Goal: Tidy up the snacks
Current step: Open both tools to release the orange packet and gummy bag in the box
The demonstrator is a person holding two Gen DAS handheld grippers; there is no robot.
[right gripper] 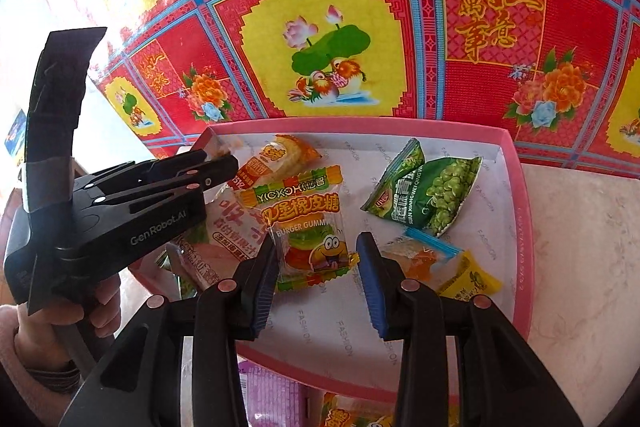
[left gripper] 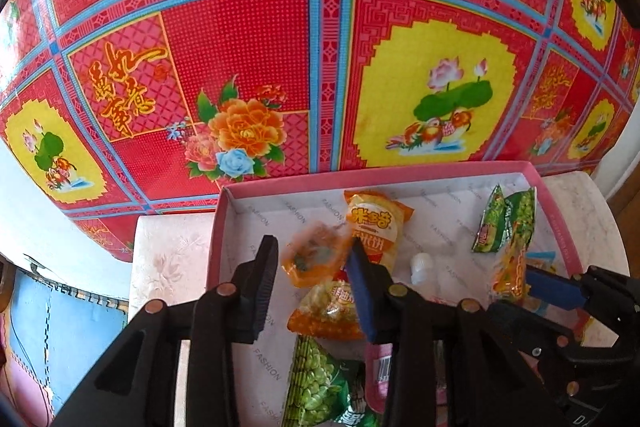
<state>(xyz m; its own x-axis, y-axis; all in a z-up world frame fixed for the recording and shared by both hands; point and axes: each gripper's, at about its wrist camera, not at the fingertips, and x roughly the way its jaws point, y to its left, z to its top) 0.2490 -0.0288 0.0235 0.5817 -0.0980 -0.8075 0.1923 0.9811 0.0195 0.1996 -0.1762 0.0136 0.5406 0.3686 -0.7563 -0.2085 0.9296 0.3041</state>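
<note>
A pink box (left gripper: 440,169) with a white lining holds several snack packets; it also shows in the right wrist view (right gripper: 516,195). My left gripper (left gripper: 316,255) is open above a small orange packet (left gripper: 312,259), beside an orange rice-cracker pack (left gripper: 374,223). My right gripper (right gripper: 318,259) is open around the lower end of a burger gummy packet (right gripper: 308,227) lying in the box. Green pea packets (right gripper: 424,191) lie at the back right. The left gripper (right gripper: 224,163) shows at the left of the right wrist view.
A red, yellow and blue patterned cloth (left gripper: 280,47) hangs behind the box. The box rests on a pale marbled surface (right gripper: 580,247). Purple and orange packets (right gripper: 272,395) lie in front of the box. A yellow packet (right gripper: 468,279) and a clear candy bag (right gripper: 420,255) lie at right.
</note>
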